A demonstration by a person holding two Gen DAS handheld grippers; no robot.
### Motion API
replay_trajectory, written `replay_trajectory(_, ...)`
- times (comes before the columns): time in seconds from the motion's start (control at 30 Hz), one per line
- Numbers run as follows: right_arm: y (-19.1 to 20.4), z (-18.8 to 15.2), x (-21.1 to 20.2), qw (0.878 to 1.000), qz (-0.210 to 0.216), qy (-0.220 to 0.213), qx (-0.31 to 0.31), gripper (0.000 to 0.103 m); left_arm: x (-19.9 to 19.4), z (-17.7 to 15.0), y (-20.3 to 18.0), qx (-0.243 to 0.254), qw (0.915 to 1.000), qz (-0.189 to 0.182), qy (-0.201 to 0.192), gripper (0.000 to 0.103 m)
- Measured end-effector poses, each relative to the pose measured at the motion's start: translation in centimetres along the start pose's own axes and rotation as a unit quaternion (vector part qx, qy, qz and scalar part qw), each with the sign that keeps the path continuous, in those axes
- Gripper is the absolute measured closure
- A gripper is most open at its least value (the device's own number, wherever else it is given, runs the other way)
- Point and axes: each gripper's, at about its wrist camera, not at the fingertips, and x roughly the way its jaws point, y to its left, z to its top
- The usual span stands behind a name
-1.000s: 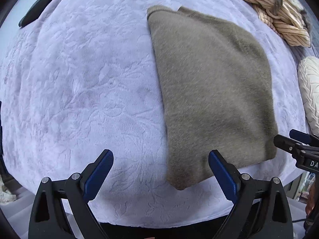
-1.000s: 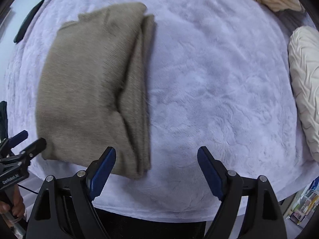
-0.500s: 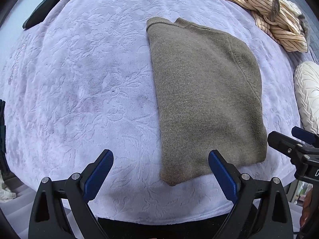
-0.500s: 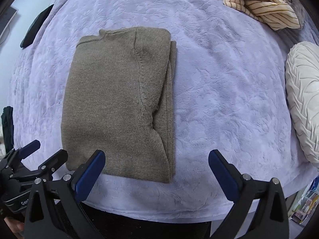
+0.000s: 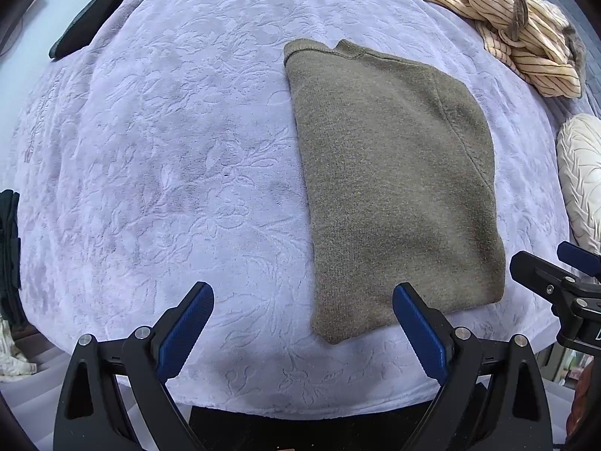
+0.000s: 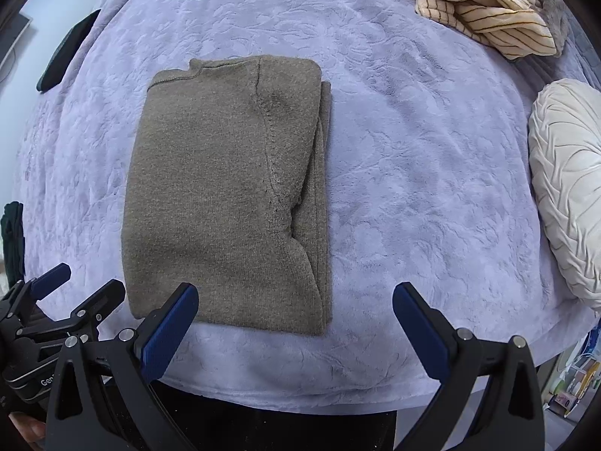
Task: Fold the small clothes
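Sweater (image 6: 225,195) lies on the blanket (image 5: 169,150) as a long folded panel, near edge toward us. Left gripper (image 5: 302,329) and right gripper (image 6: 295,332) both released, holding nothing. We judge the crosswise fold next: pinch the near corners, carry them to the collar.

Lavender blanket (image 5: 188,150) carries folded sweater (image 5: 394,188), striped garment (image 5: 499,26), pillow (image 6: 567,184).
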Motion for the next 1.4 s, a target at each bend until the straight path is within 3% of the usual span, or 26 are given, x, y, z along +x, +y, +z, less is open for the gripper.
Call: replay_trajectory(1.4, 0.62, 0.68, 0.43, 1.000, -0.002, 0.007, -0.008, 0.000, 0.50, 0.59, -0.09, 0.007, 0.9998, 0.014, 0.011, 0.006)
